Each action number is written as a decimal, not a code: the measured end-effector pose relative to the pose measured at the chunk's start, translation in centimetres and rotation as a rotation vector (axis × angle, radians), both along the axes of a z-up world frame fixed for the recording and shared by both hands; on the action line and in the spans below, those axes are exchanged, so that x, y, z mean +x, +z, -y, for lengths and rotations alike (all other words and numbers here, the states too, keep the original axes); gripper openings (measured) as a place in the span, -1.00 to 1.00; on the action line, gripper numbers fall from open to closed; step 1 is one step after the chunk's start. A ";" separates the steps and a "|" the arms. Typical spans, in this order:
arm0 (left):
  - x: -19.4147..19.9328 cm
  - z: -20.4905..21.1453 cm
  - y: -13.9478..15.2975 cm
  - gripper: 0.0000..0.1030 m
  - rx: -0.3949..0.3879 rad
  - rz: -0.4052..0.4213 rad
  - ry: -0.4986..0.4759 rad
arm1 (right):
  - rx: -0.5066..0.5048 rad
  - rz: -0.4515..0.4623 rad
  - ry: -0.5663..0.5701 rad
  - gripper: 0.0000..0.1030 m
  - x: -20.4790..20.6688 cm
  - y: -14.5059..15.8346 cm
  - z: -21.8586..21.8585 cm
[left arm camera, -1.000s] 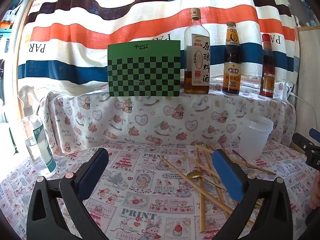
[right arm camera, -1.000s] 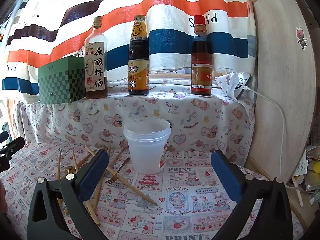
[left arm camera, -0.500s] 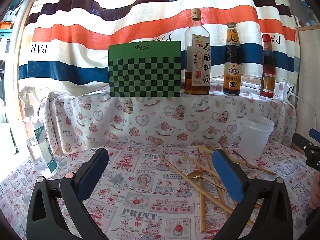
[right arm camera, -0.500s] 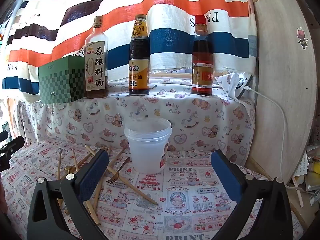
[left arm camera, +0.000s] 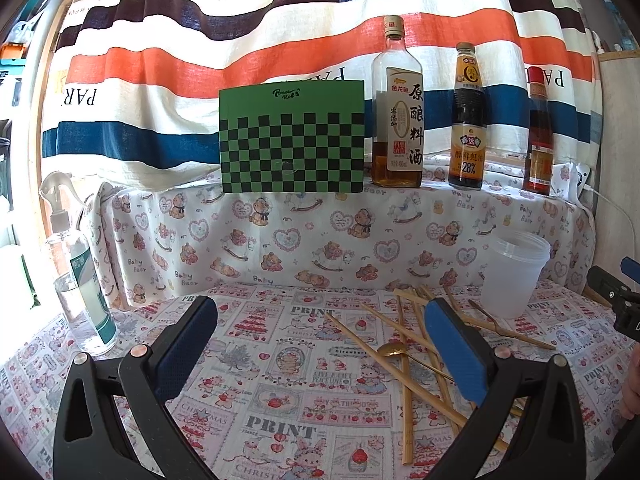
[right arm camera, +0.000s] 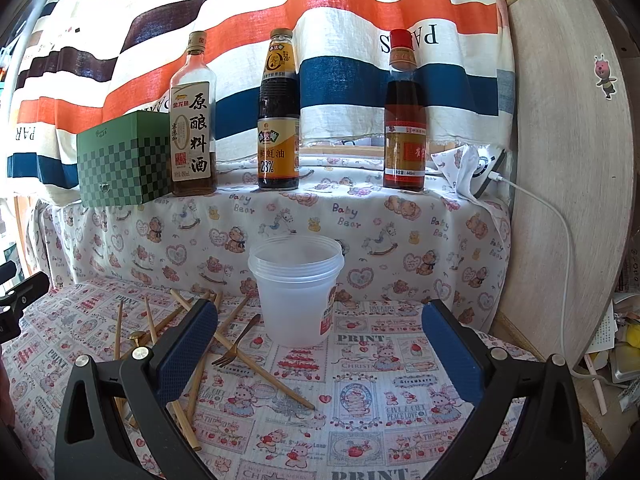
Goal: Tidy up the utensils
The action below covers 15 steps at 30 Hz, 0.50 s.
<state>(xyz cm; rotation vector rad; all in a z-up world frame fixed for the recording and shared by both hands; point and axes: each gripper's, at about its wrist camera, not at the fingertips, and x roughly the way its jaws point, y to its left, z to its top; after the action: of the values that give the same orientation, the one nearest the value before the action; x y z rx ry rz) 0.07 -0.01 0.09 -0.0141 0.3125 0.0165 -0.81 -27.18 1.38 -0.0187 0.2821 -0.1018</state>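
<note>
Here both the left gripper [left arm camera: 320,344] and right gripper [right arm camera: 320,344] hover with fingers spread, empty, above scattered chopsticks [left arm camera: 404,364] near the plastic cup [right arm camera: 296,288].

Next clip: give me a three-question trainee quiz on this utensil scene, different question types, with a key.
1. True or false: the plastic cup already holds chopsticks.
2. Which metal utensil lies just left of the cup in the right wrist view? A) fork B) knife C) ladle
3. Fill in: both the left gripper and right gripper are ____.

Key: 1 false, the cup looks empty and the chopsticks lie scattered on the tablecloth; 2 A; 3 open.
</note>
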 end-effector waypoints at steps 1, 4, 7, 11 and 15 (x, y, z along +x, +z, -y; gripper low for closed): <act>0.0 0.0 0.0 1.00 0.000 0.000 0.001 | 0.000 0.000 0.000 1.00 0.0 0.0 0.0; 0.0 0.0 -0.1 1.00 0.000 0.000 0.001 | 0.001 0.000 0.000 1.00 0.0 0.0 0.0; 0.0 0.0 -0.1 1.00 0.001 0.000 0.001 | 0.000 0.000 0.000 1.00 0.0 0.0 0.0; 0.1 -0.1 -0.1 1.00 0.001 0.000 0.000 | 0.000 -0.001 -0.001 1.00 0.0 0.0 0.0; 0.1 -0.1 -0.1 1.00 0.000 0.000 0.001 | 0.000 0.000 -0.001 1.00 0.0 0.0 0.0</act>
<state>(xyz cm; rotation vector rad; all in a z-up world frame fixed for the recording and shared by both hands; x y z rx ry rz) 0.13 0.05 -0.05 -0.0140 0.3128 0.0173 -0.79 -27.18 1.38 -0.0182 0.2825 -0.1028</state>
